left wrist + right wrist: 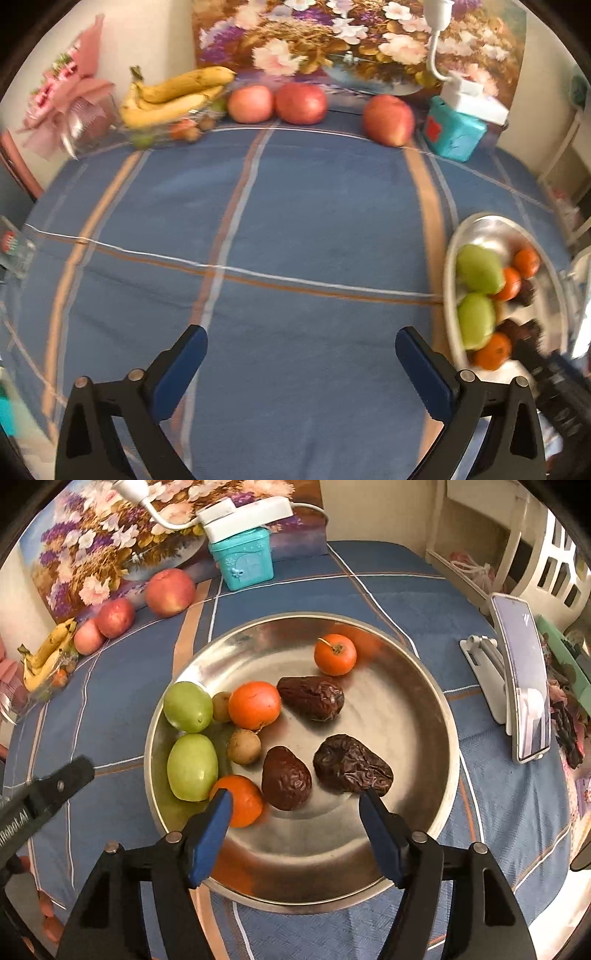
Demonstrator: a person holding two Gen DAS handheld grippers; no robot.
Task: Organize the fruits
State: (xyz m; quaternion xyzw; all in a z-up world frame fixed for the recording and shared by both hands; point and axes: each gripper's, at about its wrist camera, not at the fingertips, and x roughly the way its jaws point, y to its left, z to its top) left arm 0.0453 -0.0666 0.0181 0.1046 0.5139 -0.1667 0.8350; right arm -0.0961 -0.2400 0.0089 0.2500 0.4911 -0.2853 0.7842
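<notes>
A round metal plate (pixel 413 709) on the blue checked cloth holds two green fruits (pixel 192 766), three orange fruits (pixel 254 704), three dark wrinkled dates (pixel 351 764) and two small brown fruits (pixel 243 746). My right gripper (pixel 295 805) is open and empty, just above the plate's near part, by a date (pixel 286 783). My left gripper (pixel 301 341) is open and empty over bare cloth, left of the plate (pixel 480 225). Three red apples (pixel 301 103) and bananas (pixel 173 98) lie at the table's far edge.
A teal box (pixel 245 563) with a white lamp base stands at the back by a flower painting (pixel 351 40). A phone on a white stand (pixel 524 686) is right of the plate. A pink bouquet (pixel 62 107) sits far left.
</notes>
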